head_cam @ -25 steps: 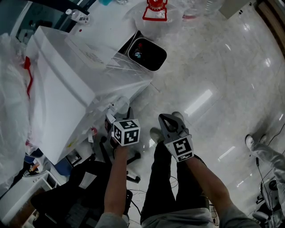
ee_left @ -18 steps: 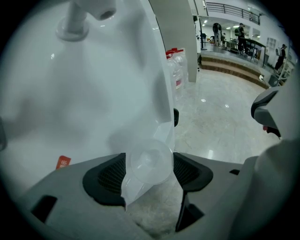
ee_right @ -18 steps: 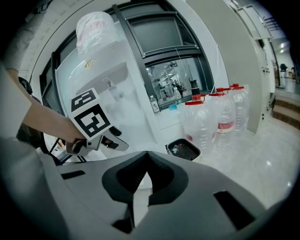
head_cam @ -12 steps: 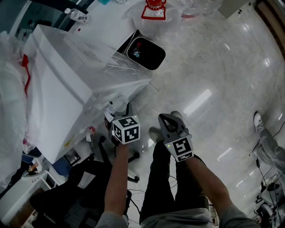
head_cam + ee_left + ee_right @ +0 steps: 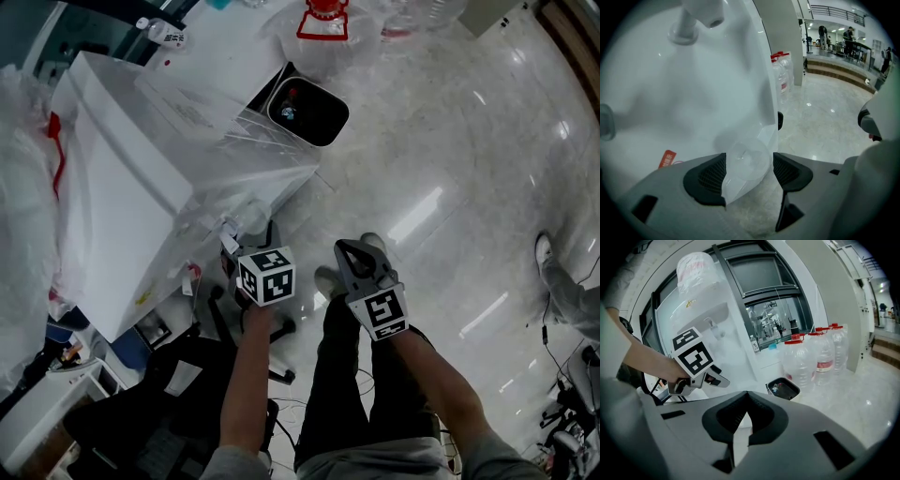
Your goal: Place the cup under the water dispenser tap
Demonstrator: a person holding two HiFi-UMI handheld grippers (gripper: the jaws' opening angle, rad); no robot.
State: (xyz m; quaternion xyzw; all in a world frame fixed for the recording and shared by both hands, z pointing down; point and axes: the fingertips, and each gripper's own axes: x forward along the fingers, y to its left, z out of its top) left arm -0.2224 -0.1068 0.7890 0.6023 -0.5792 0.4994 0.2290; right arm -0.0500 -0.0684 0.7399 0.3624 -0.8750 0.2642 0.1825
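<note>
Cup: a clear plastic cup, held in the air in front of the dispenser's recess. It is lower than the tap and off to its right in the left gripper view.
Left gripper: the left gripper is clamped on the cup, one dark pad on each side of its wall, with the marker cube facing up towards the person's head.
Right gripper: the right gripper has its jaws pressed together with nothing between them. It is held just beside the left one, a little further from the machine.
Tap: a white tap juts out at the top of the recess, well above the cup's rim.
Dispenser: a white water dispenser, draped in loose clear plastic sheeting that hangs about its front (the nearest thing to the cup's path).
Sticker: a small red sticker low on the recess wall, left of the cup.
Bin: a black-lined bin stands against the dispenser's far side, with bits of rubbish inside.
Jugs: big clear water jugs with red caps are lined up on the floor beyond the bin.
Floor: a glossy pale floor reflecting ceiling lights.
Underfoot: black chair legs sit just below the left forearm.
Others: a second person's leg at the right edge of the head view.
</note>
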